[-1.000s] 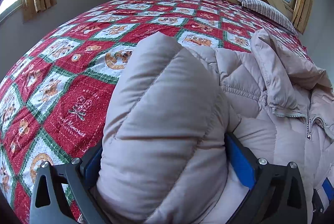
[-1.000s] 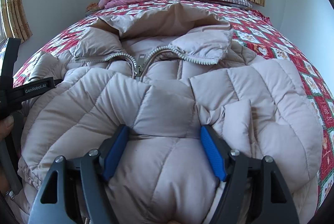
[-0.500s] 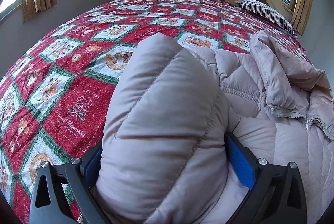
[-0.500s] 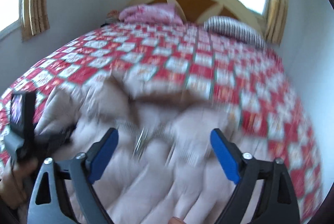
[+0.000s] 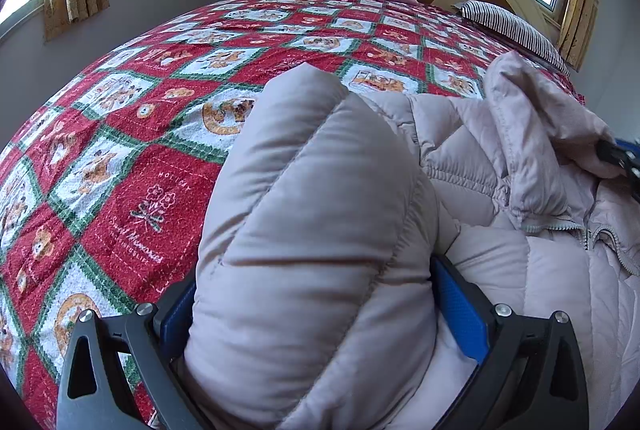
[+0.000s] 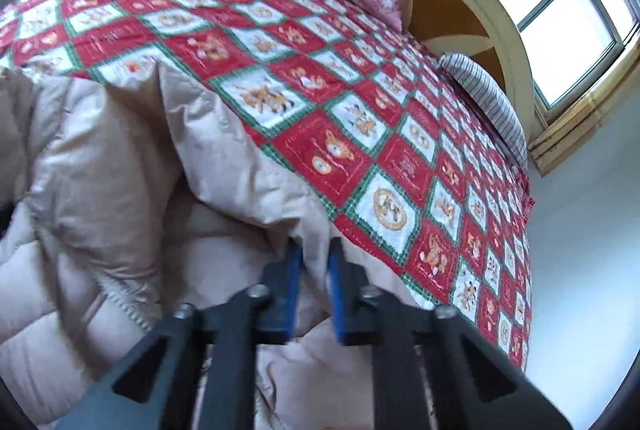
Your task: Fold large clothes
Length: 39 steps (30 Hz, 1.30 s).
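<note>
Our right gripper (image 6: 314,270) has swung to the jacket's (image 5: 312,250) three o'clock edge, jaws pinching its hem; our left gripper (image 5: 316,310) still clamps the sleeve.

**A Puffy Coat on the Bed**

The coat (image 5: 460,157) is big, soft and pale pinkish-beige, with puffy sewn rows. It lies spread out on the bed (image 5: 160,109), on top of a red and white cover with green lines. One fat sleeve (image 5: 312,230) sticks up and bends over. The zipper (image 5: 592,230) is partly open near the collar. The hood (image 6: 192,133) lies crumpled against the cover.
</note>
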### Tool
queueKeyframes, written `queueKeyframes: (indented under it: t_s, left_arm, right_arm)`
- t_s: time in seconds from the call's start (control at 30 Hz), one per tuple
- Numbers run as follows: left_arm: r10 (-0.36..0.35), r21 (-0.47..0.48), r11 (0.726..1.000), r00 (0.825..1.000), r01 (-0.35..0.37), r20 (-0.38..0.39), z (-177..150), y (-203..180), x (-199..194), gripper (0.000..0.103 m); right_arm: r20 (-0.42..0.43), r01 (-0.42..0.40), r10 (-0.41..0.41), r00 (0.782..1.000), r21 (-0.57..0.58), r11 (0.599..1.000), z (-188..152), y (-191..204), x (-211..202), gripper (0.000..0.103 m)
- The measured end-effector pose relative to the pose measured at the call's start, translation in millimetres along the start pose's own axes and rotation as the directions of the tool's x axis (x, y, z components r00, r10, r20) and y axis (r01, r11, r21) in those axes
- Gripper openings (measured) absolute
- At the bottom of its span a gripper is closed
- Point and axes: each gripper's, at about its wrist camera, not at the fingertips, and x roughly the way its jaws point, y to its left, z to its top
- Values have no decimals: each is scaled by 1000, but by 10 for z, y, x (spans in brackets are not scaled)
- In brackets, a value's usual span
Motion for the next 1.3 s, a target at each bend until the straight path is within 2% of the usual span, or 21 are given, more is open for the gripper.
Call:
queueKeyframes:
  t_s: [0.17, 0.3, 0.37, 0.43, 0.5, 0.57, 0.63, 0.67, 0.7, 0.73, 0.8, 0.83, 0.87, 0.93, 0.97, 1.03, 1.07, 1.13, 1.3]
  left_arm:
    - [1, 1, 1000, 1000, -1, 0, 6, -2, 1, 102]
    - [-11, -7, 1000, 1000, 11, -2, 10, 14, -28, 102]
    - [-26, -26, 999, 1000, 26, -6, 42, 46, -148, 102]
    - [-46, -38, 998, 998, 48, 48, 169, 40, -400, 102]
    - [-63, -39, 997, 985, 71, 163, 426, -49, -744, 102]
    - [-108, -25, 993, 957, 119, 270, 744, -230, -1038, 102]
    - [-153, 35, 988, 934, 150, 322, 1069, -519, -1169, 102]
    - [-159, 71, 987, 927, 143, 340, 1226, -716, -1158, 102]
    - [-158, 94, 987, 928, 134, 337, 1295, -820, -1119, 102]
    - [-143, 126, 986, 937, 108, 319, 1365, -968, -1026, 102]
    - [-62, 233, 972, 960, -4, 272, 1369, -1313, -701, 102]
    - [-36, 263, 964, 966, -34, 254, 1329, -1382, -594, 102]
    - [8, 317, 945, 976, -78, 218, 1231, -1466, -397, 102]
    - [102, 355, 921, 979, -160, 177, 998, -1437, -111, 102]
    - [135, 364, 914, 981, -179, 143, 859, -1366, 34, 102]
    - [146, 353, 921, 986, -166, 82, 690, -1197, 226, 102]
    - [117, 336, 933, 992, -129, 55, 613, -1113, 288, 102]
    - [96, 302, 947, 994, -109, 58, 565, -1016, 284, 102]
    - [116, 319, 938, 990, -137, 85, 470, -1050, 297, 102]
  right_arm:
    - [59, -35, 33, 998, 25, 999, -219, 71, -249, 6]
    - [83, -13, 12, 996, 18, 1000, -482, 249, -222, 5]
    - [79, -14, 12, 997, 28, 1000, -567, 304, -144, 4]
    - [96, -2, -1, 995, 34, 999, -632, 345, -128, 4]
    - [115, -7, 1, 993, 50, 999, -642, 325, -147, 4]
    - [122, -22, 14, 992, 64, 998, -653, 293, -141, 4]
    - [132, -29, 20, 991, 65, 997, -665, 304, -129, 4]
    - [140, -33, 24, 990, 66, 997, -685, 311, -130, 4]
    - [148, -37, 27, 989, 66, 997, -700, 320, -134, 4]
    - [156, -43, 32, 987, 66, 997, -709, 325, -136, 4]
    - [166, -48, 37, 985, 62, 997, -730, 329, -149, 4]
    - [170, -50, 39, 985, 64, 997, -732, 327, -153, 4]
    - [172, -50, 38, 984, 65, 997, -736, 327, -149, 4]
    - [172, -49, 37, 984, 63, 997, -740, 320, -152, 4]
    - [175, -48, 36, 984, 64, 997, -745, 311, -157, 4]
    - [181, -51, 38, 983, 66, 997, -749, 301, -170, 4]
    - [182, -53, 40, 982, 66, 996, -756, 304, -169, 4]
    - [183, -55, 43, 982, 61, 997, -766, 310, -192, 4]
    - [186, -92, 83, 979, 44, 995, -706, 268, -377, 8]
